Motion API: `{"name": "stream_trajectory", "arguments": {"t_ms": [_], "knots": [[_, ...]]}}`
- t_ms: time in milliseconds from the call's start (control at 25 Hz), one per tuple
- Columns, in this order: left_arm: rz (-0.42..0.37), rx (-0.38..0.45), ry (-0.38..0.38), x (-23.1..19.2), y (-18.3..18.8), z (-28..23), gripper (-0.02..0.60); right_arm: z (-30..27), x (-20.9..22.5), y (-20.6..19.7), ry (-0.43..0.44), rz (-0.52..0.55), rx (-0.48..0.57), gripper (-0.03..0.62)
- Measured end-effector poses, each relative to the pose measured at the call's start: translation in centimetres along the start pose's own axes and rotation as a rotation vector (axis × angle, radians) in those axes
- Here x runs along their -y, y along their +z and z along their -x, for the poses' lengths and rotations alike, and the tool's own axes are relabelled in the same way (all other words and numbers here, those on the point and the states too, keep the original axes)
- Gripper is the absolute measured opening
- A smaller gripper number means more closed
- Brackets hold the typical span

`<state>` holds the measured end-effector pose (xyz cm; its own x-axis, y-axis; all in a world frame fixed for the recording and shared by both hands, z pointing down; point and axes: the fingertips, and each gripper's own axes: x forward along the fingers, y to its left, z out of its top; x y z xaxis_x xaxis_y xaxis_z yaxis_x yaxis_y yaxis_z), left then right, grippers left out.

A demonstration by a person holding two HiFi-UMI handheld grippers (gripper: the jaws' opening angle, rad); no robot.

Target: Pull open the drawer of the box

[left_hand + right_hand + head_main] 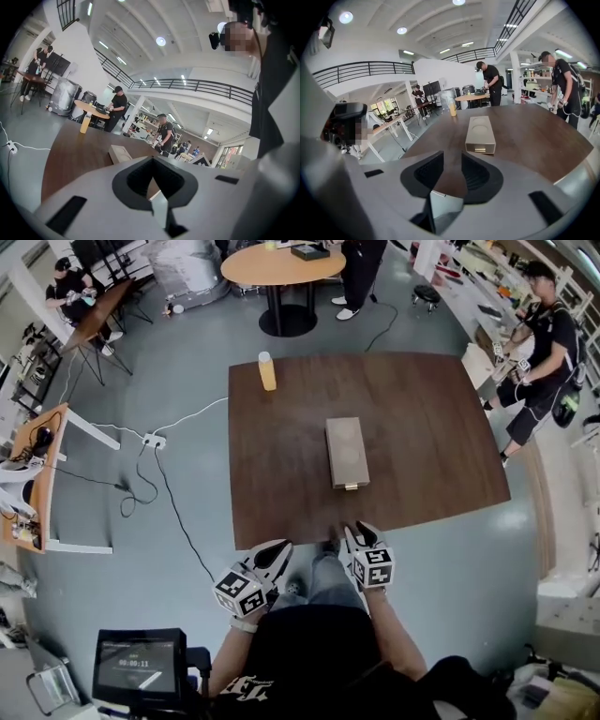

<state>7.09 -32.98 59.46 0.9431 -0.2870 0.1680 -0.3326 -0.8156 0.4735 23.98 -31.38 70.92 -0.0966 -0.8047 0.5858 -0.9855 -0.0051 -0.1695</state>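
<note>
— When reaching with the parted, empty right hand-held gripper (360, 532), aim where?
— Box (346, 453), middle of desk (422, 427), well ahead: pinch its near drawer pull (351, 487) squarely, draw straight; brace with closed left hand-held gripper (277, 550).

Left gripper (152, 160), fingers together; box (120, 153) beyond on table (70, 157)

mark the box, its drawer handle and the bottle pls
box (346, 448): head view, middle of its top face.
drawer handle (351, 487): head view, pull at the box's near end.
bottle (267, 373): head view, middle of its body.
</note>
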Motion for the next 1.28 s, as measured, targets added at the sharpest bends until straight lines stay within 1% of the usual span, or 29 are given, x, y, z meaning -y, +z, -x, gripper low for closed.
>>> {"name": "stream_trajectory", "arguments": {"t_ms": [240, 320, 680, 760, 840, 880, 1280], "knots": [[0.002, -0.003, 0.035, -1.2, 0.6, -1.4, 0.000, -3.0, 3.0, -1.7, -0.043, -0.002, -0.062, 0.101], [0.004, -0.003, 0.049, -1.7, 0.7, -1.9, 0.000, -4.3, 3.8, -2.2, -0.050, -0.001, -0.088, 0.117], [0.021, -0.016, 0.107, -3.4, 1.0, -3.0, 0.000, -9.1, 8.0, -3.7, -0.123, -0.067, -0.168, 0.118], [0.026, -0.018, 0.118, -3.8, 1.0, -3.2, 0.000, -10.3, 8.6, -3.8, -0.129, -0.071, -0.178, 0.118], [0.032, -0.019, 0.128, -4.2, 0.9, -3.3, 0.000, -11.3, 8.9, -3.9, -0.129, -0.070, -0.195, 0.168], [0.034, -0.020, 0.133, -4.3, 0.9, -3.4, 0.000, -11.8, 9.0, -4.0, -0.129, -0.068, -0.205, 0.175], [0.049, -0.035, 0.166, -5.4, 1.0, -4.7, 0.000, -15.4, 10.7, -4.0, -0.151, -0.048, -0.271, 0.176]]}}
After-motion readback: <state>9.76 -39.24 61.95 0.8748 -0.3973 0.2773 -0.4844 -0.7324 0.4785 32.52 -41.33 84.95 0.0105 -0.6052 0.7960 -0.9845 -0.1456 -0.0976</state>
